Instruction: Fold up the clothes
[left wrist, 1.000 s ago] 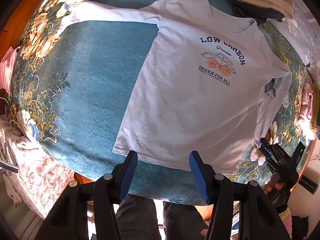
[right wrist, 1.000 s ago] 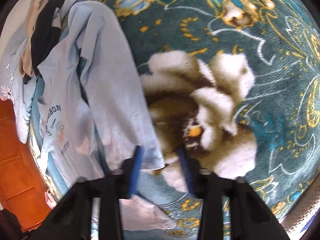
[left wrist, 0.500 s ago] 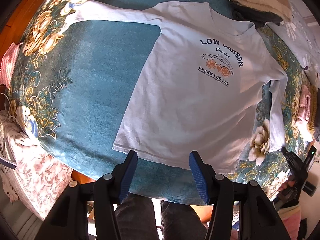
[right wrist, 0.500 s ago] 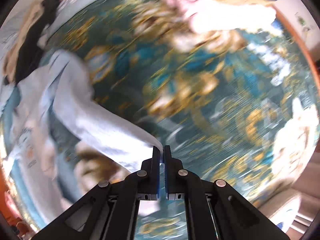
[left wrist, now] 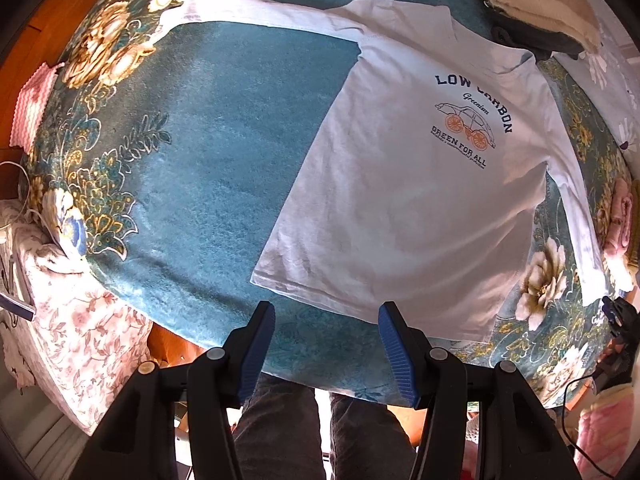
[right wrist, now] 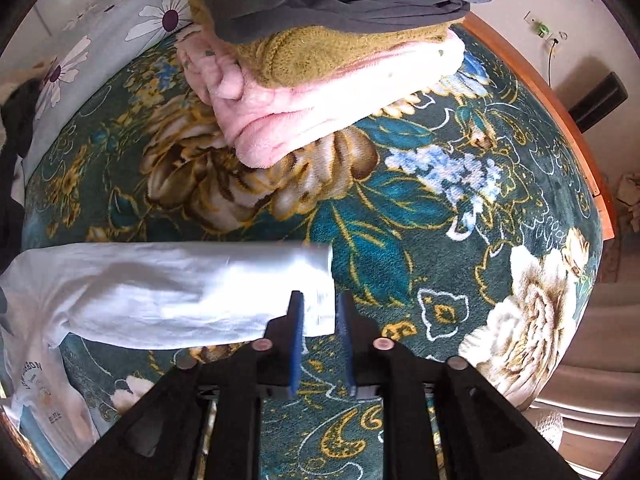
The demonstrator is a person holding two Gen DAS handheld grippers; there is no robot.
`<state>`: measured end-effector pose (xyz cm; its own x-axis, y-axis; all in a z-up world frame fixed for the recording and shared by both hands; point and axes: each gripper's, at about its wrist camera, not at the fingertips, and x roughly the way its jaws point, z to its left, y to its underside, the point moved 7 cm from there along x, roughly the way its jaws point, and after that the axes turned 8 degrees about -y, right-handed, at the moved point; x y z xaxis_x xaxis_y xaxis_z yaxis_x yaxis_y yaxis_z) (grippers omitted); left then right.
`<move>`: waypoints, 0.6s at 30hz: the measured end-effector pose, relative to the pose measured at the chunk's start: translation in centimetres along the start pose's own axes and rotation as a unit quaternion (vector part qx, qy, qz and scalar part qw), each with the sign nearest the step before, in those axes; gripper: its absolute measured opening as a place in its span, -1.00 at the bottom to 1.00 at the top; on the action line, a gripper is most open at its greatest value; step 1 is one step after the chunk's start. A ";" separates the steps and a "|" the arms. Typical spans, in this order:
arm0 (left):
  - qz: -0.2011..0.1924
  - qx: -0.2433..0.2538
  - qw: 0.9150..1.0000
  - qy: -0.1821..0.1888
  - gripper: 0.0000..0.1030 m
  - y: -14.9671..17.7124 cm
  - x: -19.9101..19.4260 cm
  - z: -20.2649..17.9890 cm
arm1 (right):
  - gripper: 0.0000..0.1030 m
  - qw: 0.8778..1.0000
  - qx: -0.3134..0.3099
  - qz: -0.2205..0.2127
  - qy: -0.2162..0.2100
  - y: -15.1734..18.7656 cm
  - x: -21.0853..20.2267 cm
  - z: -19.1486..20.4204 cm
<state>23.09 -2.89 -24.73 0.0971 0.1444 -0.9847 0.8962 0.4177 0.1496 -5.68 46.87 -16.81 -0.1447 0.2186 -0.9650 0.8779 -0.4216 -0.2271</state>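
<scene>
One white long-sleeved shirt (left wrist: 400, 200) lies face up on a teal floral blanket (left wrist: 224, 152) in the left wrist view, its chest printed "LOW CARBON" above an orange-wheeled car and "GREEN FOR ALL"; one sleeve stretches out toward the far left, the other runs down the right edge. The left claw (left wrist: 326, 348) hangs spread wide and empty just past the hem. In the right wrist view, the end of the right sleeve (right wrist: 200, 288) lies flat on the blanket, and the right claw (right wrist: 319, 344) stands partly spread with the cuff between its blue pads (right wrist: 297, 344), not pinched. Folded pink, mustard and grey garments (right wrist: 320, 60) are stacked beyond.
</scene>
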 end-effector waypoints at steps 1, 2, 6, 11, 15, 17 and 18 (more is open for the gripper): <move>0.001 -0.007 1.000 -0.002 0.13 0.1 0.2 0.6 | -0.07 1.000 0.000 -0.006 0.000 0.5 -0.2 0.0; 0.003 -0.014 1.000 -0.005 0.13 0.2 0.5 1.1 | -0.04 1.000 0.004 -0.015 -0.003 1.3 -0.8 0.0; 0.012 -0.033 0.999 -0.013 0.13 0.9 2.1 3.1 | -0.04 0.998 0.040 -0.027 -0.036 6.3 -2.5 0.6; 0.022 -0.024 0.999 -0.018 0.13 1.7 4.7 4.4 | -0.04 0.979 0.003 0.104 -0.176 16.9 -0.3 8.3; 0.016 0.001 1.000 -0.013 0.13 1.6 6.9 4.8 | -0.04 0.956 -0.062 0.178 -0.225 23.9 0.8 14.2; 0.011 0.014 1.000 -0.008 0.13 1.4 8.0 5.0 | -0.04 0.952 -0.067 0.195 -0.227 25.9 1.3 15.7; 0.009 0.021 1.000 -0.005 0.13 1.3 8.6 5.0 | -0.04 0.954 -0.066 0.196 -0.217 26.4 1.6 15.9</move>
<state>27.21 -5.60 -33.41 0.1175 0.1433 -0.9827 0.9116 0.3771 0.1640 10.04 22.10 -26.45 0.0556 -0.3293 -0.9426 0.9489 -0.2764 0.1525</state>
